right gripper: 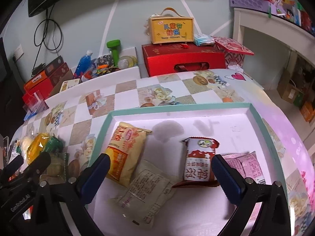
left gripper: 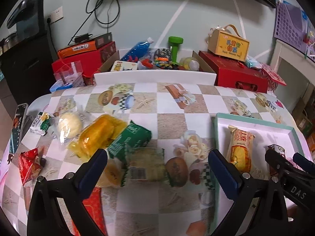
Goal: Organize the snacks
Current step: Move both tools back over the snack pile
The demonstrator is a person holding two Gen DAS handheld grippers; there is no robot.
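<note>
My left gripper (left gripper: 157, 167) is open and empty above a pile of snack packets on the left of the table: a green-edged biscuit packet (left gripper: 146, 166), a dark green packet (left gripper: 131, 137), an orange packet (left gripper: 100, 135), a pale bun (left gripper: 69, 125) and a red packet (left gripper: 29, 165). My right gripper (right gripper: 160, 169) is open and empty over the white tray with a teal rim (right gripper: 177, 106). In the tray lie a yellow packet (right gripper: 126, 151), a beige packet (right gripper: 145, 194), a red-and-white packet (right gripper: 198, 163) and a pink packet (right gripper: 248, 165).
A white cardboard box (left gripper: 155, 76) with bottles and a green dumbbell (left gripper: 175, 47) stands behind the table. Red gift boxes (right gripper: 183, 59) and a yellow handled box (right gripper: 171, 29) stand at the back right. A phone (left gripper: 18, 125) lies at the table's left edge.
</note>
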